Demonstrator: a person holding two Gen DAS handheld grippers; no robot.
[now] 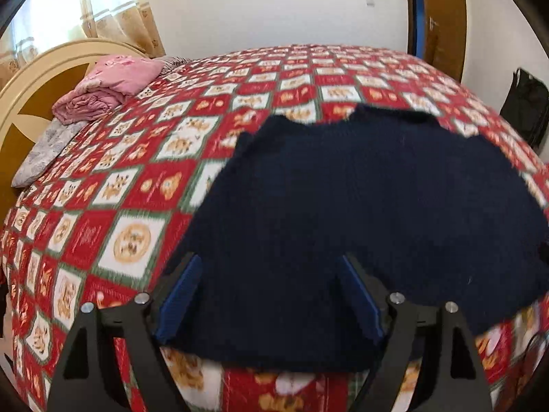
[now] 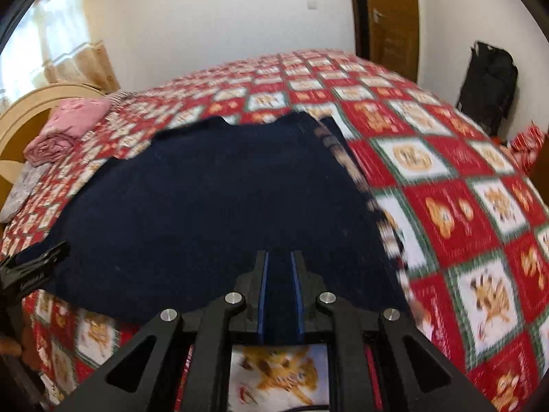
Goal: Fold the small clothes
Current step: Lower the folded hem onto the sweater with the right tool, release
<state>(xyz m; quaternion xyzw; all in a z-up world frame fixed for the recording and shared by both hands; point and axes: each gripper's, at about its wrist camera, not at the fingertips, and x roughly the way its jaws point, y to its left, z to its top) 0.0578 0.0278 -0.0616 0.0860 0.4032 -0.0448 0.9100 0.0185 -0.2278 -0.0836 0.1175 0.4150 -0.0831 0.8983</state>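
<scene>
Left wrist view: a dark navy garment (image 1: 360, 213) lies spread on a bed covered by a red, white and green patchwork bedspread (image 1: 137, 185). The left tool (image 1: 271, 267) is spread wide, its two blue-padded fingers (image 1: 182, 295) standing apart over the garment's near hem at 6 o'clock; whether the pads touch the cloth cannot be told. At 10 o'clock a folded pink blanket (image 1: 109, 86) rests on a grey pillow (image 1: 44, 151) beside a cream and brown headboard (image 1: 37, 79). A black bag (image 1: 525, 103) stands against the wall at 3 o'clock.

Right wrist view: the same navy garment (image 2: 212, 206) fills the centre, with a patterned strip along its edge at 3 o'clock. The right tool (image 2: 279, 274) has its fingers (image 2: 263, 288) drawn close together, with a narrow fold of the navy cloth between the blue pads at the near hem, 6 o'clock. Part of the left tool (image 2: 34, 264) enters at 9 o'clock beside the garment's left edge. The bedspread (image 2: 446, 189) extends to 3 o'clock; a wooden door (image 2: 391, 13) stands at 1 o'clock and the black bag (image 2: 487, 82) at 2 o'clock. Both views are motion-blurred.
</scene>
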